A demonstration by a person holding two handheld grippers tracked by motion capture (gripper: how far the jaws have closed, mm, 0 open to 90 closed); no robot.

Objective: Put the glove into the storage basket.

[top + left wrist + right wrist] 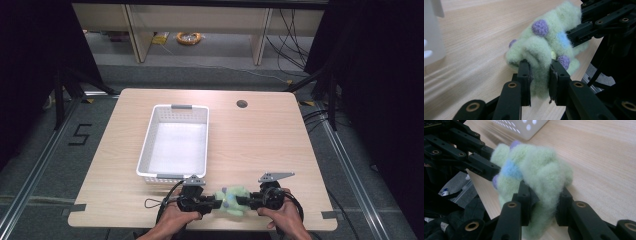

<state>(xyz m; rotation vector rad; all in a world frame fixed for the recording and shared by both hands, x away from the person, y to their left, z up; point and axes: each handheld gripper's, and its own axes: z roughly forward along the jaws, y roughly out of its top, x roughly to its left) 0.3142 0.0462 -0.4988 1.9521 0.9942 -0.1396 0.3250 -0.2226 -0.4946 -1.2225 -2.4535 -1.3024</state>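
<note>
A: While the two hands are resting at the near edge of the table (260,130), what are the fingers doing?

B: The left gripper (216,203) is pinching the left side of the green plush toy (233,200), its fingers (524,75) pressing into a fold of the fuzz. The right gripper (244,201) is clamping the toy's right side, with its fingers (564,202) sinking into the pile.

A: So both are holding the toy, and where is it sitting?

B: It is lying between the two grippers, close to the near edge and a little right of the middle; its purple and blue spots are showing in the left gripper view. Whether it is resting on the wood or hanging just above it, I cannot tell.

A: And farther off?

B: The white basket (148,145) is standing just beyond the left gripper, stretching toward the far side. Beyond that, a round hole (242,104) is showing near the far edge, to the right.
</note>
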